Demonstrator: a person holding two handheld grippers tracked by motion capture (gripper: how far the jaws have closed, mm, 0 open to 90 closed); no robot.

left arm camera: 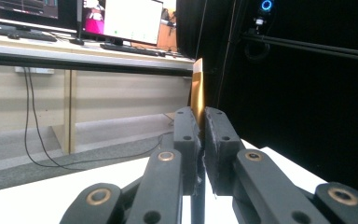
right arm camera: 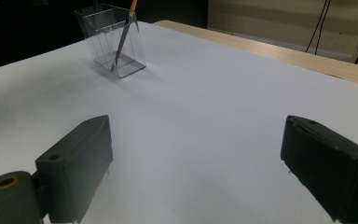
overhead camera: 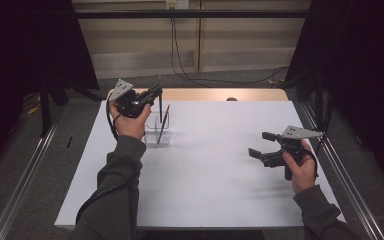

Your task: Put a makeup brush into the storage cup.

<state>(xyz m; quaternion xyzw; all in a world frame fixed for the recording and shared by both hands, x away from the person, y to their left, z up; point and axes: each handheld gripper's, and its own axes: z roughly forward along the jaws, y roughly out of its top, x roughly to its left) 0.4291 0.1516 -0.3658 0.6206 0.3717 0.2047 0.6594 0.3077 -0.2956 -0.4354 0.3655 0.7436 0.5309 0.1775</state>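
A clear plastic holder stands on the white table at the far left. A dark pencil with an orange end leans inside it. Above the holder my left gripper is shut on a second pencil, which hangs upright with its lower end down at the holder. In the left gripper view the jaws pinch the pencil's gold upper end. My right gripper hovers open over the table's right side with nothing in it. The right gripper view shows its wide-apart jaws, the holder and the leaning pencil.
A wooden strip runs along the table's far edge, with a small dark spot on it. Metal rails flank the table on both sides. Cables lie on the floor beyond.
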